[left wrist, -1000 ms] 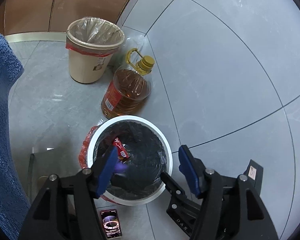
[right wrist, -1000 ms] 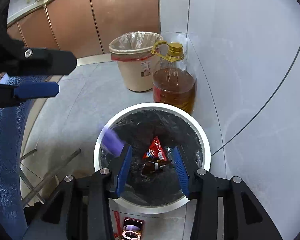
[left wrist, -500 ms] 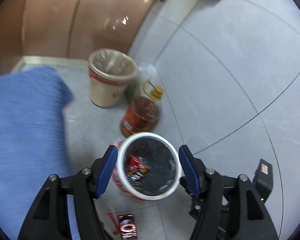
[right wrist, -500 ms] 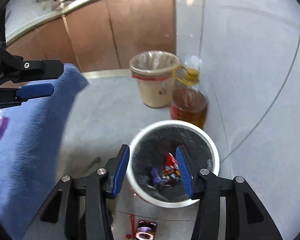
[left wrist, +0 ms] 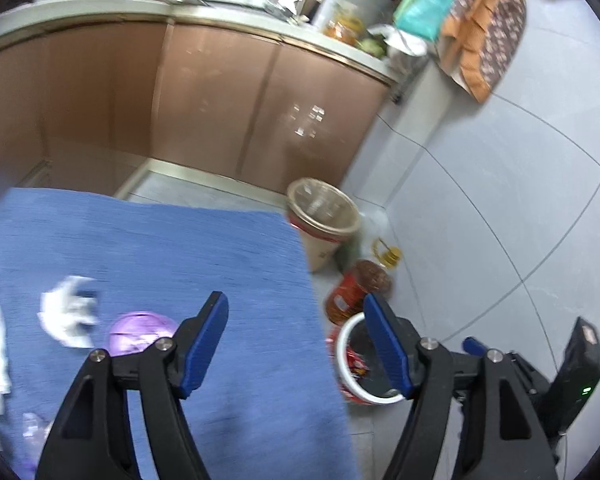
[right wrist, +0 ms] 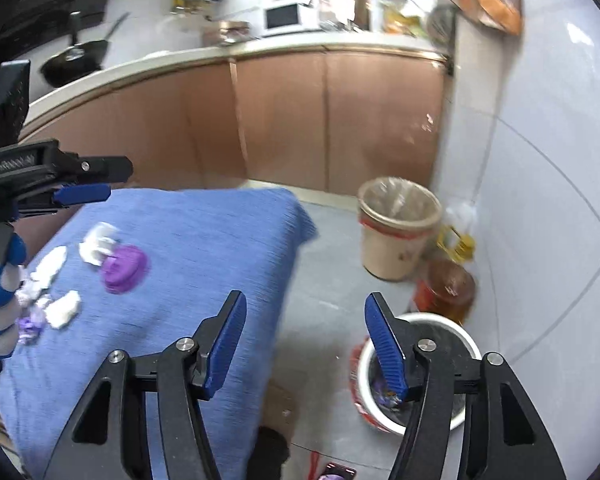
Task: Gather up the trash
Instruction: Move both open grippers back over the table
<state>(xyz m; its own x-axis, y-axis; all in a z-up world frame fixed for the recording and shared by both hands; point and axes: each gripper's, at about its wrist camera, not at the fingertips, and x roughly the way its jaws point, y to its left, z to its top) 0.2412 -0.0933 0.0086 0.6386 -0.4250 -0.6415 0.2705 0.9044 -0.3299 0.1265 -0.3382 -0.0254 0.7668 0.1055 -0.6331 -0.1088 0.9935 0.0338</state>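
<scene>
Both cameras had swung up and away from the white-rimmed bin (left wrist: 350,364) since half a second earlier, when each looked down into it; now the blue-covered table (left wrist: 180,256) filled the lower left of both views. I had the left gripper (left wrist: 296,344) raised over the cloth's right part with its blue-padded jaws spread wide and nothing between them. I held the right gripper (right wrist: 304,344) near the table's right edge, its jaws likewise well apart and empty.

Trash lay on the cloth: a purple round lid (left wrist: 140,330) just left of the left gripper's left finger, with crumpled white paper (left wrist: 70,318) beside it. From the right wrist camera I saw the same purple lid (right wrist: 124,268), the white paper (right wrist: 98,246) touching it, and more white scraps (right wrist: 62,306) toward the cloth's left side.

On the floor right of the table stood the white-rimmed bin (right wrist: 460,332), black-lined, with a red wrapper (left wrist: 356,362) inside. Behind it sat an oil bottle (right wrist: 446,288), and farther back a beige bin (right wrist: 398,228) near the brown cabinets (right wrist: 284,120).
</scene>
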